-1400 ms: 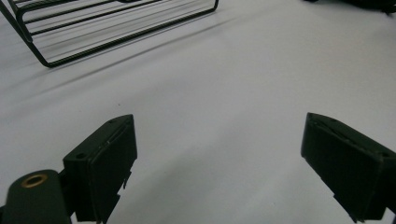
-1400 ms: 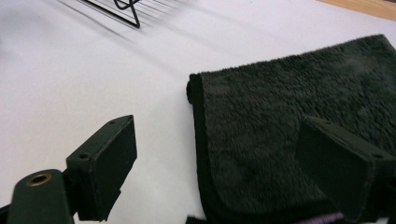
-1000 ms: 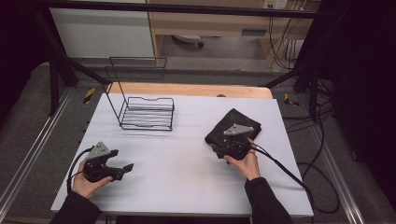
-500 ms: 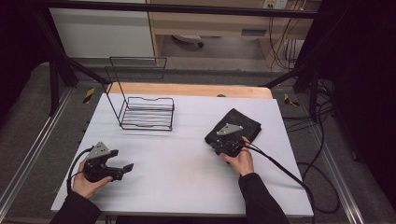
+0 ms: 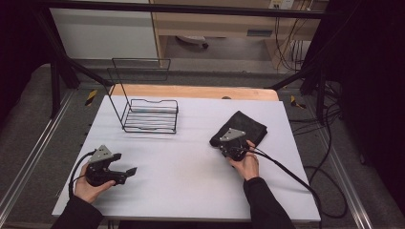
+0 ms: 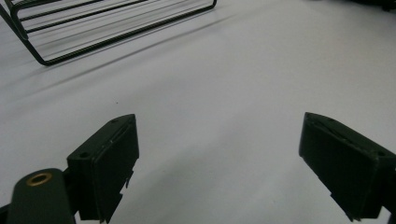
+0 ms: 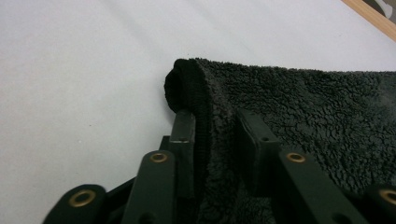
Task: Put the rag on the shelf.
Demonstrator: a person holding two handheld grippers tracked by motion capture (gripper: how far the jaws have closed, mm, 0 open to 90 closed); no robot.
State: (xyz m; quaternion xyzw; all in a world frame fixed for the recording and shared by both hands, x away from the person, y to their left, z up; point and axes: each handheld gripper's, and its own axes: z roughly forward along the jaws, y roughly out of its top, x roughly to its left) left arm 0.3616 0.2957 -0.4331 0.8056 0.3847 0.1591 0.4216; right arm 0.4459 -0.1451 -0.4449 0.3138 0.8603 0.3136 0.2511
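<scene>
A black terry towel (image 5: 249,126) lies folded on the right half of the white table (image 5: 191,157). My right gripper (image 5: 225,140) is at its near-left corner, shut on a thick fold of the towel (image 7: 299,102) that stands up between the two jaws of the right gripper (image 7: 214,119). A hand holds it from the near side. My left gripper (image 5: 128,172) rests low at the table's near-left, held by the other hand. The left gripper (image 6: 219,154) is wide open, with bare table between its jaws.
A black wire rack (image 5: 150,114) with a tall back frame stands at the back left, and its base (image 6: 93,28) lies ahead of the left gripper. A wooden strip (image 5: 191,91) runs along the table's far edge. Cables (image 5: 286,171) trail off to the right.
My right gripper has moved a little forward and leftward onto the towel's near corner. The left gripper has stayed in place.
</scene>
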